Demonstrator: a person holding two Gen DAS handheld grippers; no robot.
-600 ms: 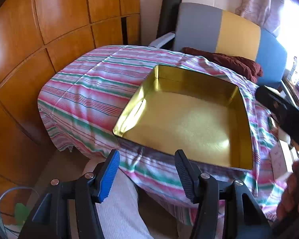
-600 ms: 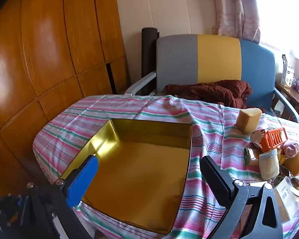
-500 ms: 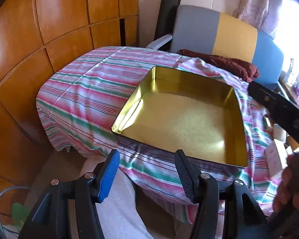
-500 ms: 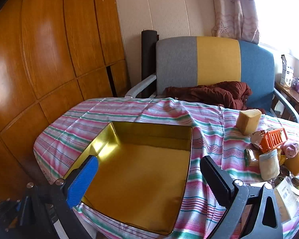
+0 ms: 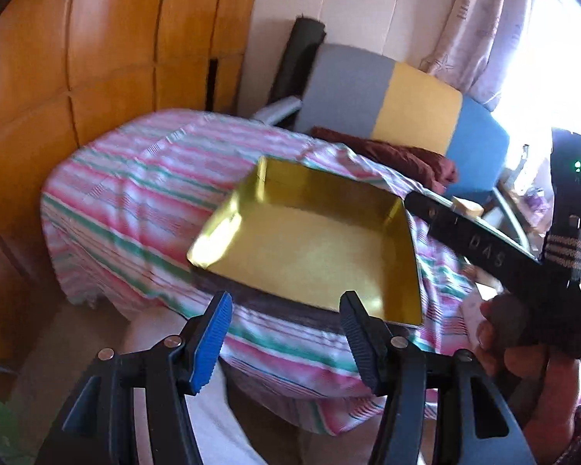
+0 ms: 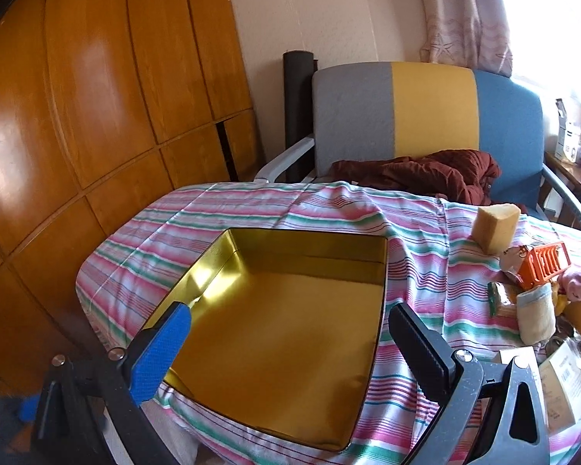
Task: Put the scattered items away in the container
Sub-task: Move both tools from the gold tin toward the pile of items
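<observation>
Square gold tin (image 6: 290,333), shiny inside, empty.

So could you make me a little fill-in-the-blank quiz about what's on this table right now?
1. The inside of the square tin is coloured ____.
2. The tin holds ____ items so far.
3. The left tool and right tool both have their jaws ____.
4. The orange toy lies on the ____ tablecloth.

Missing words: gold; no; open; striped
</observation>
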